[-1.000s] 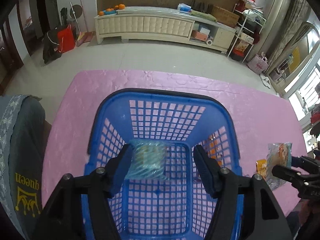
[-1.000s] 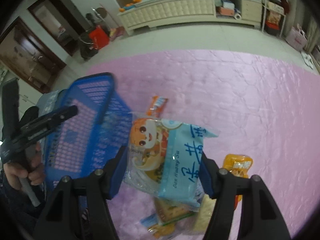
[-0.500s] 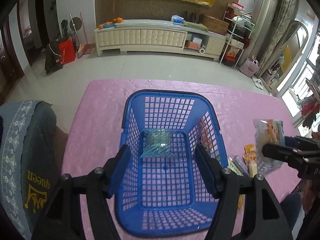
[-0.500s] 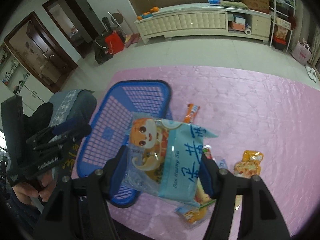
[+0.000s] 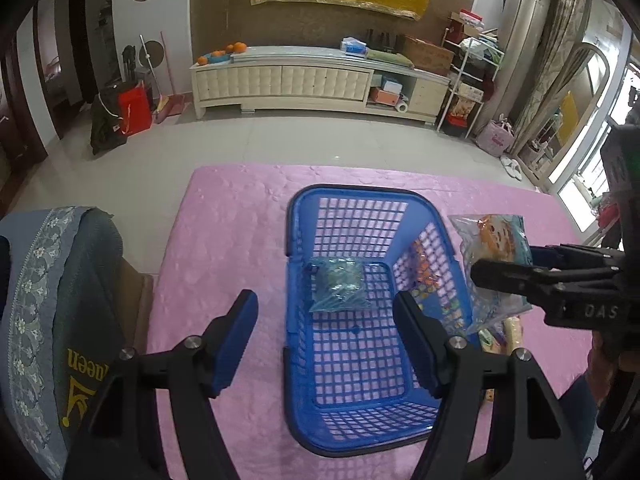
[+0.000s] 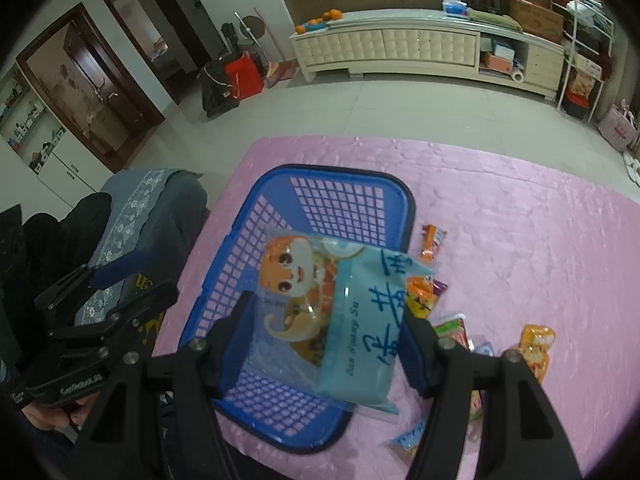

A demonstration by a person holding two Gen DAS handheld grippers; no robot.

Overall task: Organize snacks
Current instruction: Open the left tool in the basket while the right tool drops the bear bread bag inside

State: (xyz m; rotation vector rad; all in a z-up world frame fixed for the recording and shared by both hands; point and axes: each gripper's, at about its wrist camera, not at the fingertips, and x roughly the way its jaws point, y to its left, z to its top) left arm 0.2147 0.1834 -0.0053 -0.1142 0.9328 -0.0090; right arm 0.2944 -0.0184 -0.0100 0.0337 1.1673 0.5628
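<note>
Holding a big snack bag (image 6: pixel 328 316) tight, your right gripper (image 6: pixel 326 342) hangs over the blue basket (image 6: pixel 280 432). Your left gripper (image 5: pixel 326 340) is opening, empty. One teal packet (image 5: pixel 338 284) is inside; loose snacks (image 6: pixel 536 346) to the right wait.

One blue plastic lattice basket (image 5: pixel 360 364), on one pink embossed table cover (image 5: pixel 224 248). One teal crinkled snack packet (image 5: pixel 338 286) inside the basket, at its far end. One large light-blue snack bag with a cartoon face (image 6: pixel 332 320), above the basket's right rim. Loose small snack packets on the cover to the right of the basket: at least five visible, among them one orange stick wrapper (image 6: pixel 431 242) and one orange pouch (image 6: pixel 538 346); the overlapping rest cannot be counted exactly. Two black two-finger grippers, one left (image 5: pixel 326 340), one right (image 6: pixel 326 344).
</note>
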